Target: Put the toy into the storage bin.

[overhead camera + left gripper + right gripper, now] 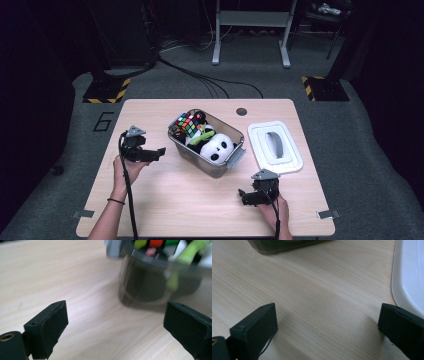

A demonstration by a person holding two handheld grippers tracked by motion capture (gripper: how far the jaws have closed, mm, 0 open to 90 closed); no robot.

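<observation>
The clear storage bin lay diagonally, long axis running from near the white lid toward the left gripper; its toys were partly hidden. Both grippers' jaws were spread, empty.

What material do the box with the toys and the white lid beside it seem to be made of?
The box looks like clear, smoky plastic: the toys show through its glossy wall. The white lid seems to be smooth, opaque plastic with a moulded grey handle. The table looks like pale wood laminate with printed grain.

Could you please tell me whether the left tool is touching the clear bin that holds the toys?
Apart. In the left gripper view, bare table lies between the open left tool and the bin.
</observation>
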